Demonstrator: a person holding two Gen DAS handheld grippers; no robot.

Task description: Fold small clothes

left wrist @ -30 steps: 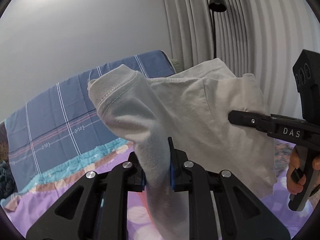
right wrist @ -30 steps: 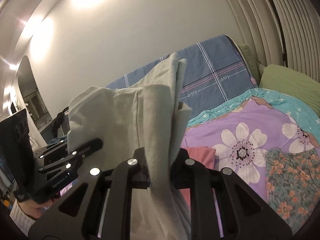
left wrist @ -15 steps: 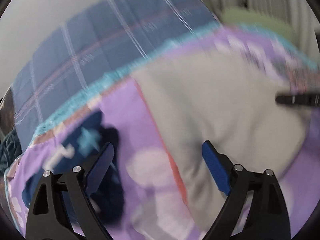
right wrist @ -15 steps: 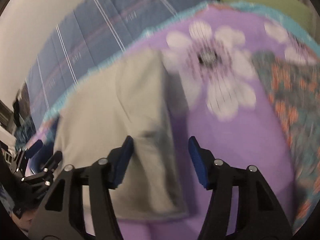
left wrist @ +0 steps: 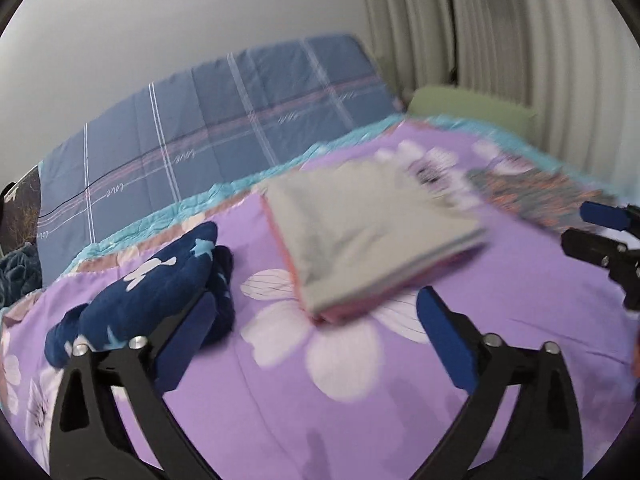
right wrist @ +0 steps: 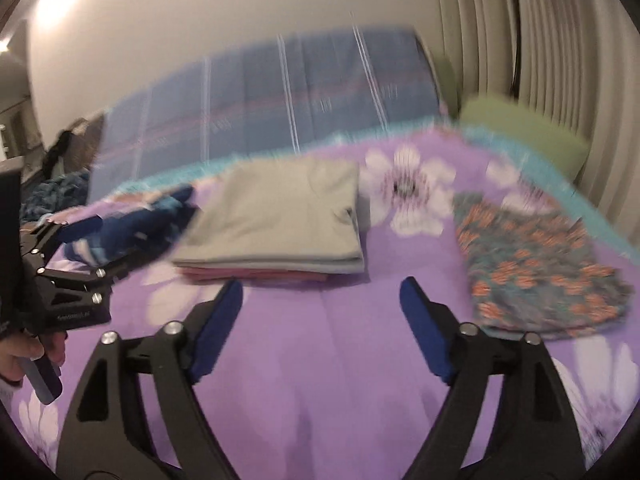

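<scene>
A folded grey garment (left wrist: pixel 360 232) lies on top of a folded pink one (left wrist: pixel 340 314) on the purple flowered bedspread (left wrist: pixel 320 400); it also shows in the right wrist view (right wrist: pixel 280 220). My left gripper (left wrist: pixel 316 316) is open and empty, just in front of the pile. My right gripper (right wrist: pixel 320 304) is open and empty, also short of the pile. A crumpled navy garment with white marks (left wrist: pixel 152 288) lies left of the pile. A flat floral garment (right wrist: pixel 536 264) lies to the right.
A blue plaid cover (left wrist: pixel 200 128) stands against the wall behind the bed. A green pillow (right wrist: pixel 520 136) lies at the back right by the curtains (left wrist: pixel 520 48). The right gripper's fingertips (left wrist: pixel 600 216) show at the left view's right edge.
Both grippers held the grey garment up a second ago. They laid it on the pink pile, opened, and have drawn back from it.
</scene>
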